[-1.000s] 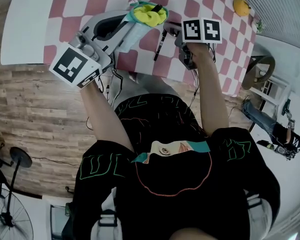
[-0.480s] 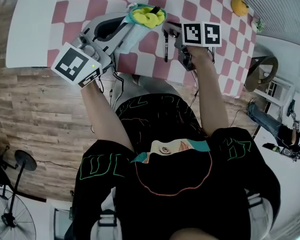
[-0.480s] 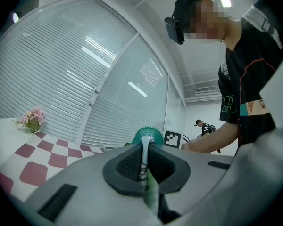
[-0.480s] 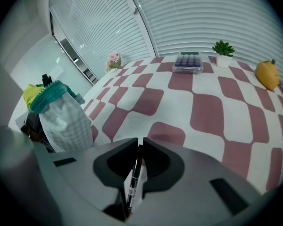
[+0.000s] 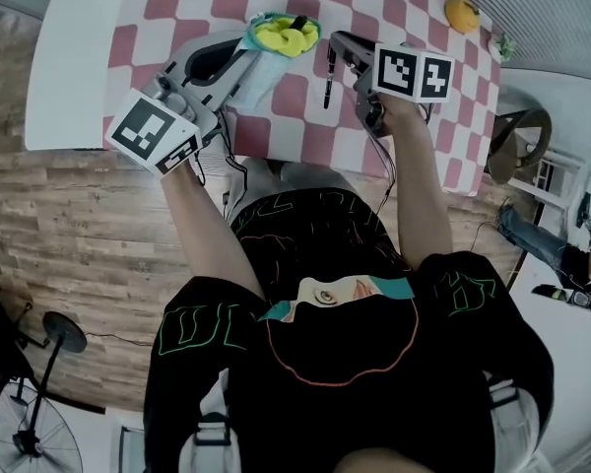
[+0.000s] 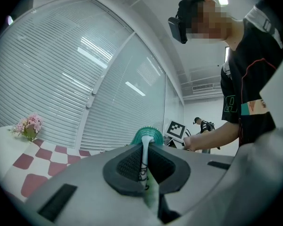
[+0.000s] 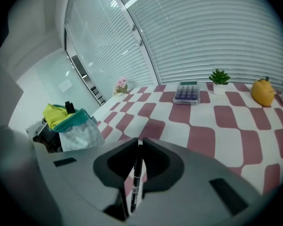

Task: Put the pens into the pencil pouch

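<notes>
The pale pencil pouch [image 5: 272, 49] with a teal rim and yellow lining is held up over the checkered table [image 5: 177, 18]; a black pen [image 5: 297, 22] sticks out of its mouth. My left gripper [image 5: 252, 45] is shut on the pouch's edge [image 6: 144, 147]. To the pouch's right, my right gripper [image 5: 333, 41] holds a second black pen [image 5: 328, 79] that hangs upright above the cloth. Its jaws have just been closing, and the pen [image 7: 135, 175] is pinched between them. The pouch [image 7: 74, 126] shows to the left in the right gripper view.
At the table's far side are a calculator [image 7: 186, 92], a small green plant [image 7: 220, 76], a yellow fruit-like object [image 7: 264, 93] and pink flowers [image 7: 121, 84]. A chair [image 5: 517, 141] stands right of the table, and another person [image 5: 571, 264] beyond it.
My right gripper has risen from the tablecloth with the second pen, which went from slanting near the cloth to hanging upright. The left gripper and pouch have stayed put.
</notes>
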Available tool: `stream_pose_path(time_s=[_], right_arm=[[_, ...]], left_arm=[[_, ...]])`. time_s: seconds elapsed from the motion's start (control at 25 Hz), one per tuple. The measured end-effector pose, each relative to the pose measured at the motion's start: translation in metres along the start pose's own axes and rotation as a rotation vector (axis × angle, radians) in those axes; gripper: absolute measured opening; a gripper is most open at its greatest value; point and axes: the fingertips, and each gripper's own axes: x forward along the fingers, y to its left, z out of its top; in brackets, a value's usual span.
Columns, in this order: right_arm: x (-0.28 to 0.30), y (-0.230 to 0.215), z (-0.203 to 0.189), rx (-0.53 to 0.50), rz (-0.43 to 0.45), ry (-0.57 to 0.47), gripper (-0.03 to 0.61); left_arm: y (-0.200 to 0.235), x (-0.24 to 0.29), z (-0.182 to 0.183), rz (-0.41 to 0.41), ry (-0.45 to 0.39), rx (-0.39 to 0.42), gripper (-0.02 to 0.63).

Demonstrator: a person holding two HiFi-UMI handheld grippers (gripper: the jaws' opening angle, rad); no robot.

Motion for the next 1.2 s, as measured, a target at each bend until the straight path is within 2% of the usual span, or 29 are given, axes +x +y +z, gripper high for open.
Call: stream_pose_path(time_s=[0.84,1.2], right_arm=[[-0.064,0.02,0.134,-0.081,0.025,-0.392,0.035],[-0.111,0.05,0.205,-0.177,0.04,-0.582,0.035]], left_arm=[[0.024,0.024,0.047,-0.044,0.033,0.144,0.006],[0.037,0.031,0.069,-0.04,0.023,0.204,0.006]])
